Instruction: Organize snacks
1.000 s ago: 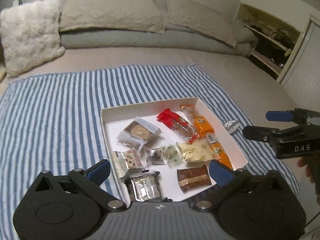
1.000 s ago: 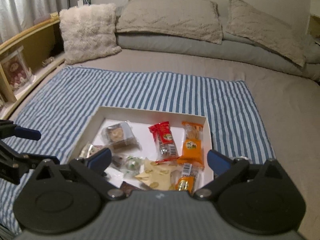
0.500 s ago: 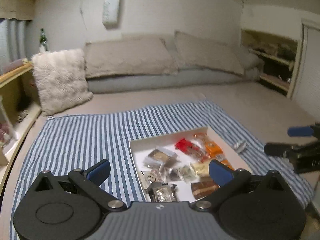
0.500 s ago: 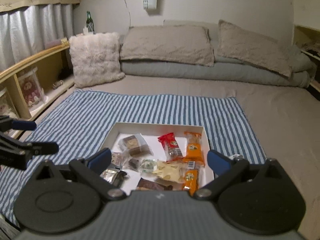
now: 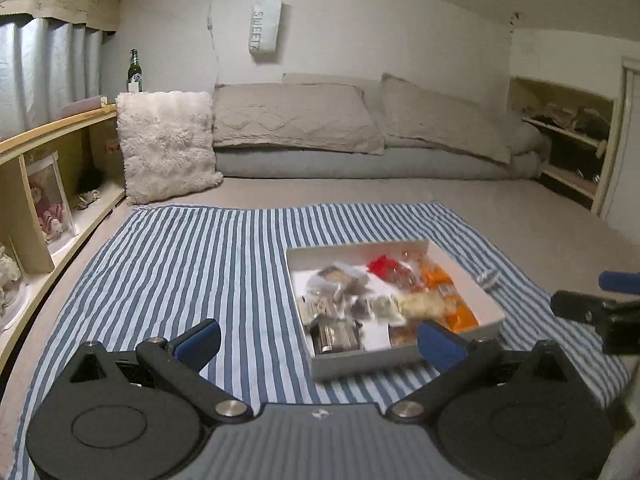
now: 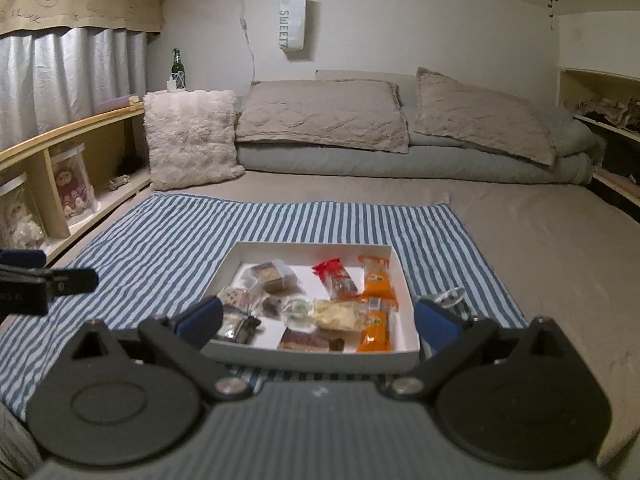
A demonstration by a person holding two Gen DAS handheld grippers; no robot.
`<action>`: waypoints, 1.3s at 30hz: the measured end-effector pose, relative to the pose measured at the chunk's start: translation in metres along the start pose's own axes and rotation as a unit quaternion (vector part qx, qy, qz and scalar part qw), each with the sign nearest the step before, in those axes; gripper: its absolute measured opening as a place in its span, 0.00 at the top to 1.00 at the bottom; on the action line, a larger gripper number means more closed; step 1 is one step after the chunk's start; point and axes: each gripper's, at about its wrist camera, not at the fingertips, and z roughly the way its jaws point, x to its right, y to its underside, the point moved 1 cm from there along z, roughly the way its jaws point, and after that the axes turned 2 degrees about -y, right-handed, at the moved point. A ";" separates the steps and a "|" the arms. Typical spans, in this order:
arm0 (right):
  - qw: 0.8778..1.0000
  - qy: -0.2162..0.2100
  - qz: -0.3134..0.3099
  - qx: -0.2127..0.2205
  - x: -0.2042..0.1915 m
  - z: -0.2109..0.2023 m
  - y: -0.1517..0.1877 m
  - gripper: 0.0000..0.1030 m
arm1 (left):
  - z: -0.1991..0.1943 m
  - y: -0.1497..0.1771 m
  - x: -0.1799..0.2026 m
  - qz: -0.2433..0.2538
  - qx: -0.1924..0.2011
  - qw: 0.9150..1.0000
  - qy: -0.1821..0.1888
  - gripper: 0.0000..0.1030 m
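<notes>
Both claws hang empty, spread wide: the left gripper (image 5: 318, 338) over the striped cloth (image 5: 192, 264), the right gripper (image 6: 318, 320) at the white box's (image 6: 316, 354) near edge. Snacks fill the box; one silver wrapper (image 6: 450, 296) lies just outside its right wall. Approach it low, squarely.
</notes>
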 end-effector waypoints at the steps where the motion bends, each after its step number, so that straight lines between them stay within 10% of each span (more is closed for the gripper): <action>1: 1.000 0.000 0.001 0.000 0.000 0.000 0.004 0.01 | -0.003 0.005 0.001 0.005 0.001 1.000 -0.003 0.00; 39: 0.999 0.028 -0.018 0.035 -0.016 -0.016 0.044 0.01 | -0.019 0.037 -0.005 0.023 0.021 0.999 -0.031 0.00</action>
